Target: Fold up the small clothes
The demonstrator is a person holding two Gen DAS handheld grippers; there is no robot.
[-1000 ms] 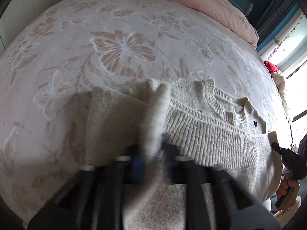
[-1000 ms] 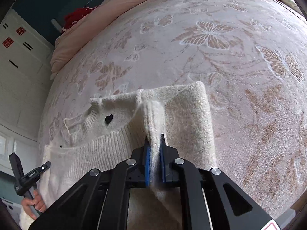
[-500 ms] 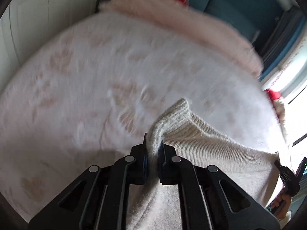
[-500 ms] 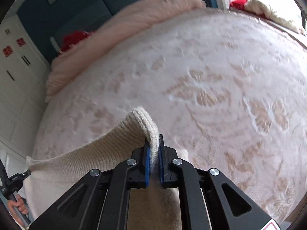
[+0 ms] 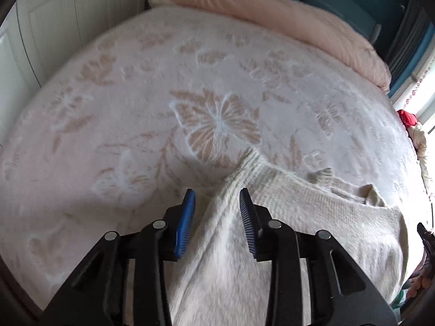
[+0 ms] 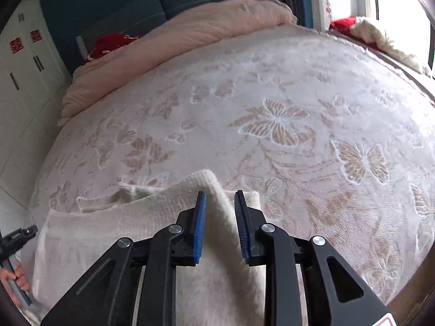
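Both the left gripper (image 5: 217, 198) and right gripper (image 6: 219, 199) are opening, releasing the sweater (image 5: 299, 212) they pinched moments ago, so this fold is laid.

No readable text

Two red signs (image 6: 25, 40) on the white cabinet doors (image 6: 19, 87) are too small to read.

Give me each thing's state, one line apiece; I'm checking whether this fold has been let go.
Sweater: cream knit, folded over on the bedspread, a ridge of it between both pairs of jaws, pads off it.
Left hand-held gripper: jaws opening, pads apart.
Right hand-held gripper: jaws opening, pads apart.
Bedspread: spread flat, butterfly pattern.
Pink duvet: bunched along the far edge.
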